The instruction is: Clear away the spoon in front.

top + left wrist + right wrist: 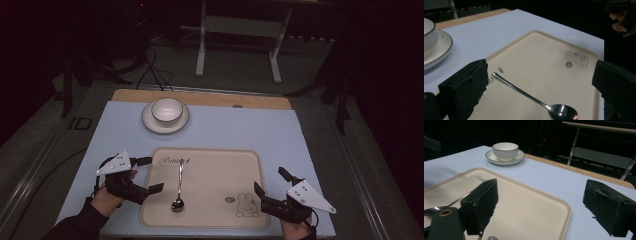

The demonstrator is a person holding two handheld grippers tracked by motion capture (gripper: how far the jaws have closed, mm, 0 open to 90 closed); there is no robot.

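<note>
A pale blue worktop stands in a dark room; on its beige tray the spoon lies just beside the released left hand-held gripper, well apart from the released right hand-held gripper

High view: overhead, facing forward and down. Both gripper views: low, close, sharing the tray and spoon.
</note>
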